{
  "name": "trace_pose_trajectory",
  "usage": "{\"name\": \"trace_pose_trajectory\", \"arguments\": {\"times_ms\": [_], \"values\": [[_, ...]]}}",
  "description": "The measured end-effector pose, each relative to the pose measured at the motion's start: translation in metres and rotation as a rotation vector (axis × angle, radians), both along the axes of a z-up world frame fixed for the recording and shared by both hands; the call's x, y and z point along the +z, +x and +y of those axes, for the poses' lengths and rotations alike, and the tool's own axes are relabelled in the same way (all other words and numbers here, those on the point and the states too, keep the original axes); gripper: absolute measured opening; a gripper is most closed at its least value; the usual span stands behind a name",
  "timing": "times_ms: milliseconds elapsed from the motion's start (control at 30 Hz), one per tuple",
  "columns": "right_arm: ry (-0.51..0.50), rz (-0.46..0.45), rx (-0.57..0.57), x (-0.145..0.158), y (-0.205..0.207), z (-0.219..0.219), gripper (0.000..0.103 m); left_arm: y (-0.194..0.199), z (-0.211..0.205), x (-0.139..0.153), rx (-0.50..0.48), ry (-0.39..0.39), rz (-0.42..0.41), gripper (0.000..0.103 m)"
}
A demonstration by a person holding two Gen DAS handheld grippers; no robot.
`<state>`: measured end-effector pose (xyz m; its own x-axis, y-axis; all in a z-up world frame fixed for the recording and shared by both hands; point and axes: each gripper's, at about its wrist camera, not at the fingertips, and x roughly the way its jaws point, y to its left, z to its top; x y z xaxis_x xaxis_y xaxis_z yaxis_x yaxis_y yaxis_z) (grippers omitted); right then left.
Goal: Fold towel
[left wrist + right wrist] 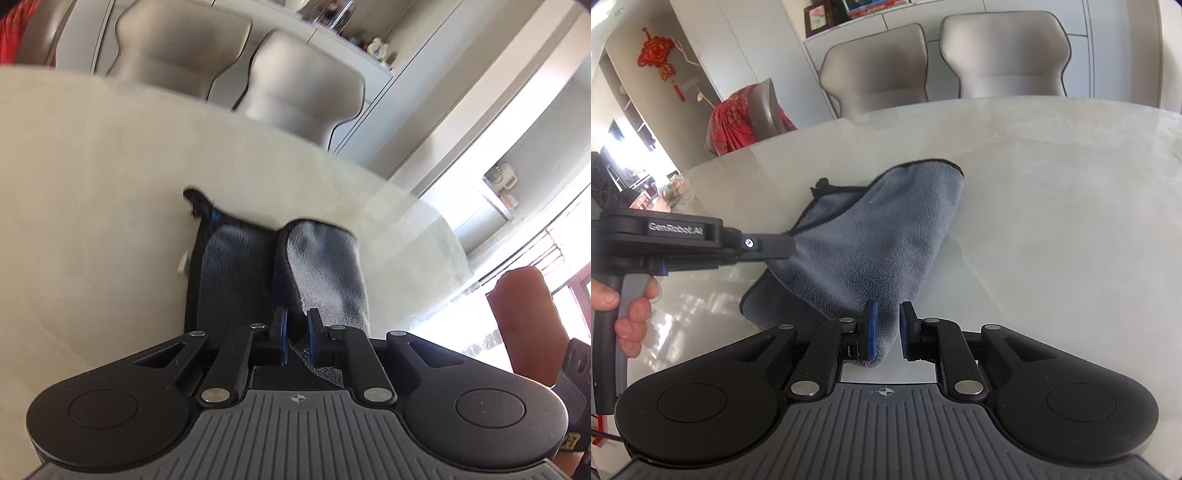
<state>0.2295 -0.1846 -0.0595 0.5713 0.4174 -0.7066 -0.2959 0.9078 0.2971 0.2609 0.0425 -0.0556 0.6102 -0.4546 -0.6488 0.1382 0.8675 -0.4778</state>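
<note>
on the pale tabletop (pixel 1052 206) the grey towel (pixel 886 236) lies partly lifted, its near portion raised into a tent while the far edge and a dark-trimmed corner rest on the surface. the right gripper (pixel 886 328) has its blue-padded fingers closed on a bunched near corner of the towel, the cloth filling the gap between them. the left gripper (pixel 786 247) comes in from the left side in the right wrist view and pinches another raised corner; a hand (pixel 631 314) wraps its handle. in the left wrist view the left gripper (pixel 296 334) shows cloth clamped between its narrow-set fingers, with the towel (pixel 236 273) folded over itself ahead, a lighter flap curling up on the right. beyond the tabletop (pixel 92 184) stand two beige chairs (pixel 945 62), a third chair draped with red cloth (pixel 735 122) sits at the left, and a red knot ornament (pixel 659 55) hangs on the cabinets.
</note>
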Motion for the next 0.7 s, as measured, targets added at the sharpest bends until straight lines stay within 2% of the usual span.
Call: {"name": "trace_pose_trajectory", "arguments": {"times_ms": [100,200,333,433,567,633,700], "values": [[0.004,-0.031,0.019,0.008,0.007,0.005,0.021,-0.013,0.007,0.005,0.014,0.001,-0.006,0.009],[-0.011,-0.054,0.062,0.013,0.013,0.014,0.024,-0.021,0.014,-0.001,0.036,0.013,0.026,0.009],[-0.072,-0.066,0.185,0.015,0.014,0.037,0.024,-0.026,0.024,-0.01,0.077,0.017,0.059,0.009],[-0.135,-0.075,0.275,0.013,0.008,0.055,0.025,-0.028,0.024,-0.012,0.031,0.051,0.071,0.011],[-0.186,-0.085,0.308,0.011,0.01,0.066,0.026,-0.025,0.019,-0.025,0.008,0.091,0.128,0.023],[-0.203,-0.111,0.308,0.018,0.02,0.068,0.032,-0.025,0.021,-0.028,0.015,0.081,0.138,0.026],[-0.227,-0.139,0.321,0.024,0.032,0.07,0.036,-0.023,0.02,-0.027,0.011,0.072,0.14,0.039]]}}
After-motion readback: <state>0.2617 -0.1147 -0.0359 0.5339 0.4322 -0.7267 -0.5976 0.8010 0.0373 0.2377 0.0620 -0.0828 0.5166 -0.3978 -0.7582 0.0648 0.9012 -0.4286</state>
